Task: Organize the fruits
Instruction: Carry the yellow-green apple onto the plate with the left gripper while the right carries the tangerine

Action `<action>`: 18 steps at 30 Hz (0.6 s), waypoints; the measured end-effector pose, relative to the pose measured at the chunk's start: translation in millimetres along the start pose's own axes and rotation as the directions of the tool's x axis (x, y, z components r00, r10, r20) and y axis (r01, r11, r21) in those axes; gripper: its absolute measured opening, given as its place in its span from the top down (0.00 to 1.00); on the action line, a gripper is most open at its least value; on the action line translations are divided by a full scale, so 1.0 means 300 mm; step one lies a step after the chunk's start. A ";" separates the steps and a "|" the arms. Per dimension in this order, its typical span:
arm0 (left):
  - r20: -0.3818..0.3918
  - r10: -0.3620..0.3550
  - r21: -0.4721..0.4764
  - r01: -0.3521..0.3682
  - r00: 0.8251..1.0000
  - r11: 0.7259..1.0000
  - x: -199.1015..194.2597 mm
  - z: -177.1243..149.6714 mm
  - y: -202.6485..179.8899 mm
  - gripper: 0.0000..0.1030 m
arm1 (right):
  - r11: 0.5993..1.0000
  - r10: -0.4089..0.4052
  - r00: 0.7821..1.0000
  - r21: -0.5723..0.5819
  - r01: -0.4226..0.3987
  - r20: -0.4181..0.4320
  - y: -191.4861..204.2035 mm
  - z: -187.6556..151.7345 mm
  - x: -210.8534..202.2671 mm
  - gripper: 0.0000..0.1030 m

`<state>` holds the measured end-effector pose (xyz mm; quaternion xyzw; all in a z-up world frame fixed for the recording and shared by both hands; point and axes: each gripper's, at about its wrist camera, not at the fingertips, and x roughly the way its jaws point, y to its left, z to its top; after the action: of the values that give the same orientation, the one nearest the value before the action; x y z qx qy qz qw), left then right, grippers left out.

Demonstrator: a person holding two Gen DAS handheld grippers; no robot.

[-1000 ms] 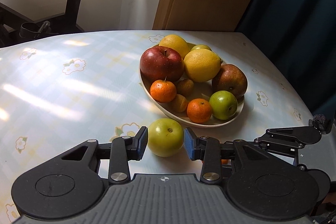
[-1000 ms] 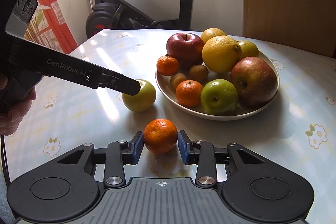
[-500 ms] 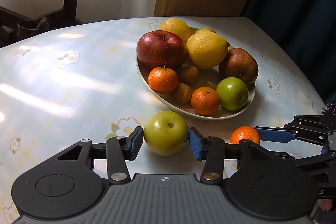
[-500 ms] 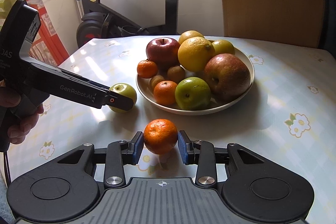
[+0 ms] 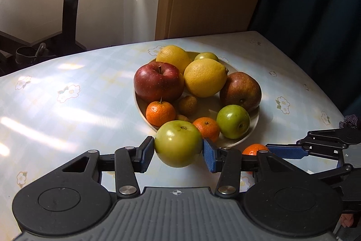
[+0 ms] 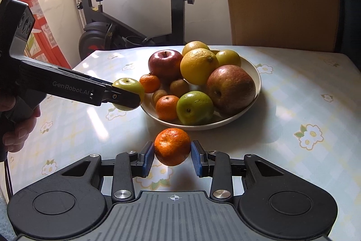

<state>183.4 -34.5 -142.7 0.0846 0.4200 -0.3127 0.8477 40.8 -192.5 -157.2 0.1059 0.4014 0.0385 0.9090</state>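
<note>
**Two fruits held aloft beside a full bowl**

The left tool grips a green apple between its blue pads, its jaws having just widened slightly around the fruit, which hangs clear of the flowered desk just beside the near rim of the white bowl. The right tool is clenched on a mandarin, raised above the desk in front of the bowl. The bowl holds a red apple, two yellow citrus fruits, a russet apple, another green apple, two mandarins and small brown fruits. An exercise bike stands behind.
</note>
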 end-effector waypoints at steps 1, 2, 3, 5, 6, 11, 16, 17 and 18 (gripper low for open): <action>0.008 -0.001 0.002 0.001 1.000 1.000 -0.001 0.011 -0.007 0.52 | 1.000 -0.002 1.000 0.002 0.002 0.004 -0.004 0.001 -0.004 0.68; 0.016 -0.002 0.009 0.002 1.000 1.000 0.000 0.023 -0.018 0.52 | 1.000 -0.003 1.000 0.005 0.003 0.007 -0.007 0.002 -0.008 0.68; 0.021 -0.004 0.014 0.004 1.000 1.000 0.002 0.032 -0.026 0.52 | 1.000 -0.005 1.000 0.006 0.005 0.009 -0.010 0.003 -0.011 0.68; 0.029 -0.013 0.028 0.012 0.999 1.000 0.015 0.057 -0.048 0.52 | 1.000 -0.012 1.000 0.009 0.011 0.013 -0.017 0.005 -0.016 0.68; 0.031 -0.017 0.034 0.015 0.999 0.999 0.022 0.067 -0.056 0.52 | 1.000 -0.015 1.000 0.015 0.015 0.016 -0.024 0.005 -0.020 0.68; 0.026 -0.059 0.046 0.058 0.998 0.997 0.077 0.123 -0.102 0.52 | 0.999 -0.029 0.999 0.029 0.028 0.021 -0.047 0.005 -0.031 0.68; 0.016 -0.062 0.049 0.061 0.998 0.997 0.126 0.149 -0.134 0.52 | 0.999 -0.038 0.999 0.038 0.037 0.026 -0.062 0.003 -0.038 0.68; 0.011 -0.065 0.043 0.065 0.998 0.997 0.130 0.150 -0.135 0.52 | 0.999 -0.039 0.999 0.039 0.038 0.026 -0.064 0.002 -0.038 0.68; 0.006 -0.066 0.040 0.066 0.998 0.997 0.134 0.147 -0.135 0.52 | 0.998 -0.041 0.999 0.041 0.040 0.026 -0.066 0.001 -0.039 0.68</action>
<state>206.2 -102.9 -140.7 0.0862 0.4130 -0.3491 0.8367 33.0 -213.7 -152.9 0.1166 0.3917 0.0107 0.9126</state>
